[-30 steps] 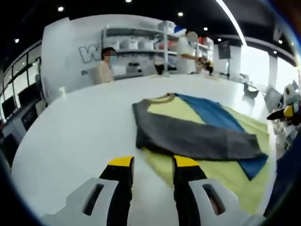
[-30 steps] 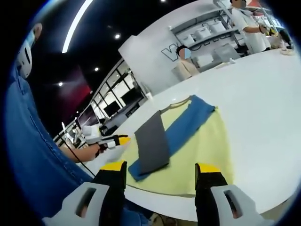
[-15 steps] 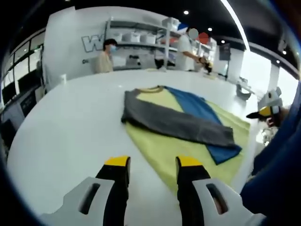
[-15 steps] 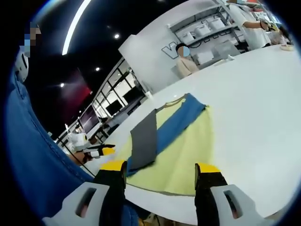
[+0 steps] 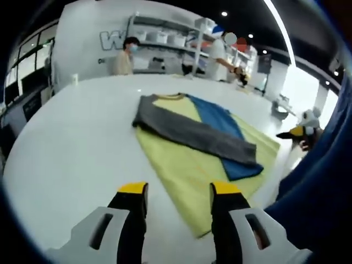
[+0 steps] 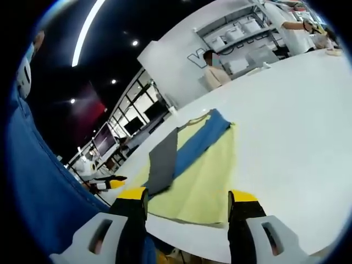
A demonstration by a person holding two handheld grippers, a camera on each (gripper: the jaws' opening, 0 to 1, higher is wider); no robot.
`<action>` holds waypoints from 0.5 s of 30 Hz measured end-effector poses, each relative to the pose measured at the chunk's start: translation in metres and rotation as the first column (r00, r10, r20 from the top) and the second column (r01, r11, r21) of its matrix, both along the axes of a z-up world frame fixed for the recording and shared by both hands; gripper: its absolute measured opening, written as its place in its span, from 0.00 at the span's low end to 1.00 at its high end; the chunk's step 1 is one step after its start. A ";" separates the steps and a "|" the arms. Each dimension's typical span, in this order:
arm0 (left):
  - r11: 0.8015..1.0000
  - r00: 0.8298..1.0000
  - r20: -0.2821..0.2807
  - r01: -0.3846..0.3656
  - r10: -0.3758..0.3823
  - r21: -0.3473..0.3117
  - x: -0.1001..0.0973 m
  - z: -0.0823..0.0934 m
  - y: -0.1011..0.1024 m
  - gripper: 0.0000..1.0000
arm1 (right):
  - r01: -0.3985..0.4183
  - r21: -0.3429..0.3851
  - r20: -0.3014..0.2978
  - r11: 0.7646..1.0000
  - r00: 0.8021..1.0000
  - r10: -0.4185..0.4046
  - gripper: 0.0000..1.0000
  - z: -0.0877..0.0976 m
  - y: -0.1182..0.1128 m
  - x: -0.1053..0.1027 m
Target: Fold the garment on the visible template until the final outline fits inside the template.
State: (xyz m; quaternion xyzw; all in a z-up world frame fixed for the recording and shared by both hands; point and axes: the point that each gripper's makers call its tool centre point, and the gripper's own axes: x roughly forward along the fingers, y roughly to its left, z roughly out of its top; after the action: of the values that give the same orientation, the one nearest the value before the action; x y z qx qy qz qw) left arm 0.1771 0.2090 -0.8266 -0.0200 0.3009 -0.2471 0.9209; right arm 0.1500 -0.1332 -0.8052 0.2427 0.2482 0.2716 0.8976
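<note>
Garment [image 5: 192, 132]: lay flat on the white bench [image 5: 71, 143], neckline at the far end, hem toward the near edge; yellow body, with a grey sleeve [image 5: 198, 135] and a blue sleeve [image 5: 217, 124] crossed over it.
Sleeves: both already folded inward, probably to narrow the outline; the grey one lay across the blue one.
Template: I could not tell any marking apart from the yellow cloth.
Left tool [image 5: 179, 190]: jaws apart and empty, held just above the garment's near left corner, apparently lined up for the hem.
Right tool [image 6: 187, 195]: jaws apart, holding nothing, hovering over the near hem edge of the garment [image 6: 192, 159]; in the left gripper view it showed at far right [image 5: 294, 133], clear of the cloth.
Step judged: body not yet folded lengthwise; the hem likely needs lifting toward the neckline.
Surroundings: people stood by shelves [image 5: 165, 41] beyond the bench.
</note>
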 end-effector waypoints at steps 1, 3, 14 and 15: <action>1.000 1.000 -0.006 -0.004 0.004 -0.014 -0.002 0.000 0.000 0.41 | 0.000 0.000 -0.001 1.000 1.000 0.000 0.58 -0.001 -0.001 -0.001; 1.000 1.000 -0.023 -0.003 0.003 -0.021 -0.007 -0.003 0.000 0.38 | 0.002 -0.001 -0.003 1.000 1.000 -0.002 0.58 -0.002 -0.002 -0.002; 0.998 0.994 -0.110 -0.023 0.017 -0.054 -0.034 -0.011 -0.008 0.29 | -0.012 0.007 -0.037 1.000 0.999 0.012 0.55 -0.009 -0.006 -0.004; 0.998 0.993 -0.116 -0.026 0.019 -0.058 -0.036 -0.012 -0.009 0.29 | -0.014 0.008 -0.038 1.000 0.999 0.014 0.55 -0.009 -0.006 -0.004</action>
State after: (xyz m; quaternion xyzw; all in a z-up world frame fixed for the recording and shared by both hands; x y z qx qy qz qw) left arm 0.1415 0.2004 -0.8382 -0.0651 0.3458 -0.2441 0.9037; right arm 0.1458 -0.1390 -0.8142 0.2495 0.2660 0.2742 0.8898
